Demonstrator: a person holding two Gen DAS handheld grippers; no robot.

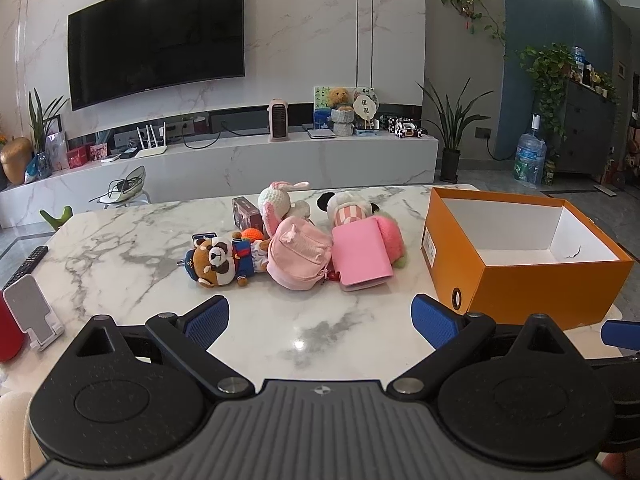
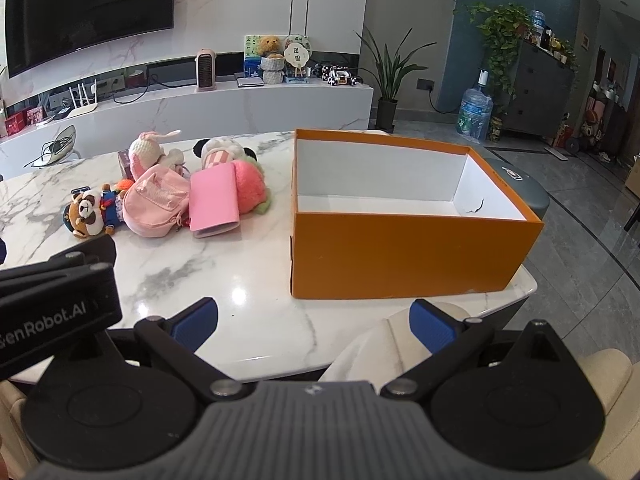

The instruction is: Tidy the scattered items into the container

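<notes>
An open orange box [image 1: 532, 280] [image 2: 400, 252], white inside and empty, stands at the table's right end. A pile of items lies at the middle: a raccoon plush [image 1: 224, 262] [image 2: 90, 216], a pink mini backpack [image 1: 300, 254] [image 2: 154, 204], a pink wallet [image 1: 360, 258] [image 2: 214, 202], a pink-green plush [image 1: 394, 236] [image 2: 252, 190], a panda plush [image 1: 346, 206], a crochet bunny [image 1: 276, 200] [image 2: 148, 148] and a small dark box [image 1: 246, 212]. My left gripper [image 1: 320, 322] is open and empty, near the pile's front. My right gripper [image 2: 314, 320] is open and empty at the table's front edge, below the box.
The marble table [image 1: 120, 256] carries a remote [image 1: 26, 266], a white phone stand [image 1: 34, 310] and a red object [image 1: 8, 332] at its left edge. A cream chair [image 2: 380, 344] sits under my right gripper. The left gripper's body [image 2: 56, 292] shows at the right view's left.
</notes>
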